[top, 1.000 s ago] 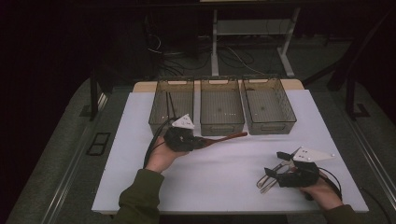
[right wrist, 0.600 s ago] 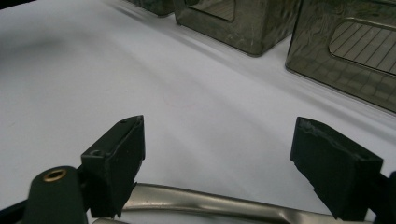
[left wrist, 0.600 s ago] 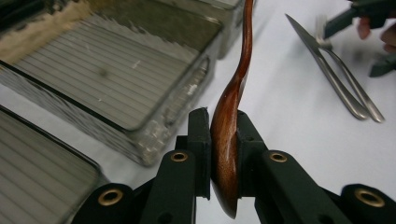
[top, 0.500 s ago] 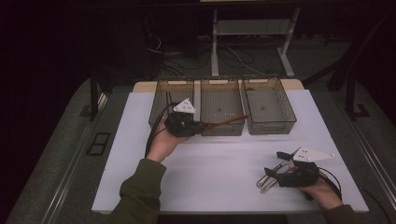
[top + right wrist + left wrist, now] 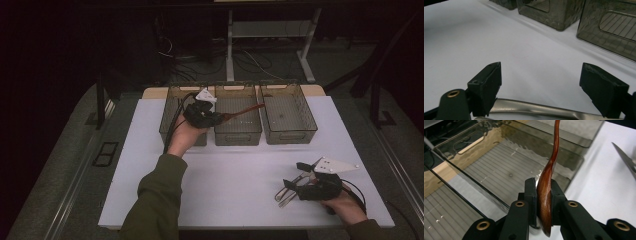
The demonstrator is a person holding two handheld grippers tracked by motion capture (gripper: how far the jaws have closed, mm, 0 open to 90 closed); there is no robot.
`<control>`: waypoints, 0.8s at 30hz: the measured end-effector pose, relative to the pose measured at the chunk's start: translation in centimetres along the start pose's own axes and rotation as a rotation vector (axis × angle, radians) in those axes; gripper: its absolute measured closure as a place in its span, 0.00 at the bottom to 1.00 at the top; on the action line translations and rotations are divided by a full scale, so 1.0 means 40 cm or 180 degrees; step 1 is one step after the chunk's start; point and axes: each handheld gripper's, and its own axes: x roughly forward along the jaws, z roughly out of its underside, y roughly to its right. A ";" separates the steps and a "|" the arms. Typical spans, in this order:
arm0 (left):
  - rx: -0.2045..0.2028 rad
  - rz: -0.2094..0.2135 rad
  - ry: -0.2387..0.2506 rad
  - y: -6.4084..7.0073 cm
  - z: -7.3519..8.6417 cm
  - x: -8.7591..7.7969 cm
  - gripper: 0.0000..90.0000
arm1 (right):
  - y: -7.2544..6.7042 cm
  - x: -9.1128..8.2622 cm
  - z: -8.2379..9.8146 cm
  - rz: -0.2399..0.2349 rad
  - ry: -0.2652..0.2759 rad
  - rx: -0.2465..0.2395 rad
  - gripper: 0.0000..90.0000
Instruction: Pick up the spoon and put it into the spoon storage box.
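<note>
My left gripper (image 5: 216, 118) is shut on the bowl of a dark red-brown wooden spoon (image 5: 245, 111). It holds the spoon in the air over the clear bins, with the handle reaching right across the middle bin (image 5: 239, 134). In the left gripper view both pads clamp the spoon (image 5: 545, 192) above a ribbed bin floor (image 5: 499, 165). My right gripper (image 5: 294, 175) rests near the table's front right with its jaws wide apart. A metal utensil (image 5: 286, 194) lies on the table at its tips. In the right gripper view the steel handle (image 5: 536, 110) runs across below the open right gripper (image 5: 541, 82).
Three clear plastic bins stand side by side at the back of the white table cover (image 5: 225, 175): the left bin (image 5: 170, 120), the middle one, and the right bin (image 5: 290, 132). Dark floor, cables and a frame lie beyond the table.
My left hand has carried the spoon away from the person and upward, from the table in front of the bins to over them. The right hand has stayed put.
</note>
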 end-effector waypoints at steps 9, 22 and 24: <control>-0.0195 -0.0219 -0.0092 -0.023 -0.003 0.062 0.88 | 0.001 -0.001 0.000 -0.0004 0.0016 -0.0003 0.19; -0.0341 -0.0419 -0.0307 -0.039 0.015 0.122 0.88 | 0.002 -0.004 -0.001 -0.0019 0.0021 0.0001 0.19; -0.0357 -0.0432 -0.0326 -0.038 0.016 0.125 0.88 | 0.001 -0.004 -0.001 -0.0019 0.0021 0.0002 0.19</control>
